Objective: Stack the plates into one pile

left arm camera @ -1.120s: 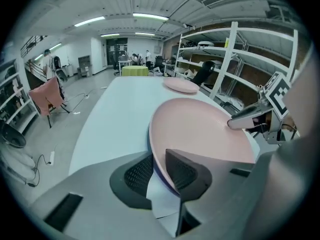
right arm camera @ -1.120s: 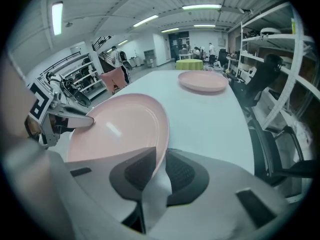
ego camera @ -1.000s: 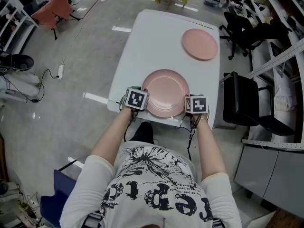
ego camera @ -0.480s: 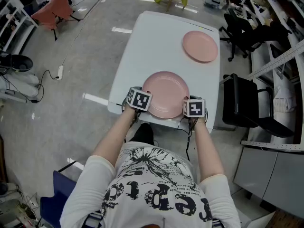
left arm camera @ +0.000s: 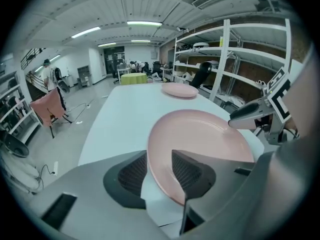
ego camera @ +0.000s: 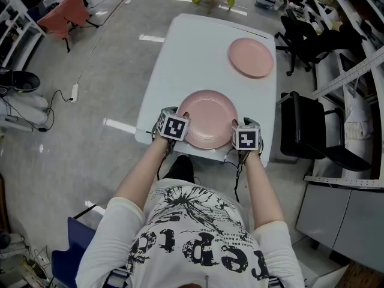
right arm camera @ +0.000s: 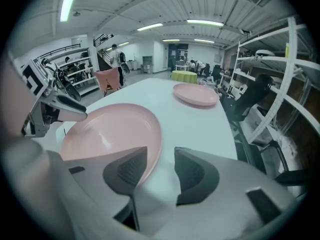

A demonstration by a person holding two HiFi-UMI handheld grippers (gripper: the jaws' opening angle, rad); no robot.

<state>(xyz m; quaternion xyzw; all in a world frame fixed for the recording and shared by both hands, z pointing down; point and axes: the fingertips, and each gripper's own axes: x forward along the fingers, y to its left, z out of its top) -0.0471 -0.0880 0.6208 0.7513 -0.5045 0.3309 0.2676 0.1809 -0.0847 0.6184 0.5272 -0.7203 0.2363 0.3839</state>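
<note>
1. A white surface [ego camera: 198, 53] stands on a grey workshop floor [ego camera: 90, 113], with a black chair [ego camera: 309, 131] just beside its right edge.
2. The left claw [left arm camera: 159, 170] has just been opening and gapes wide. The left rim of the near plate [ego camera: 209, 119] runs between its pads, and neither pad presses on it.
3. The right claw [right arm camera: 156, 171] has likewise just been opening and stands wide. The same plate's right rim lies by the jaw nearer the plate, and bare surface shows across the rest of the gap.
4. The near plate, pink, rests on the surface at its near edge, between the two claws.
5. The far plate [ego camera: 251, 57], also pink, lies near the far right corner, well apart from the near one.
6. Metal shelving [left arm camera: 235, 59] lines the wall on the right side of the room.
</note>
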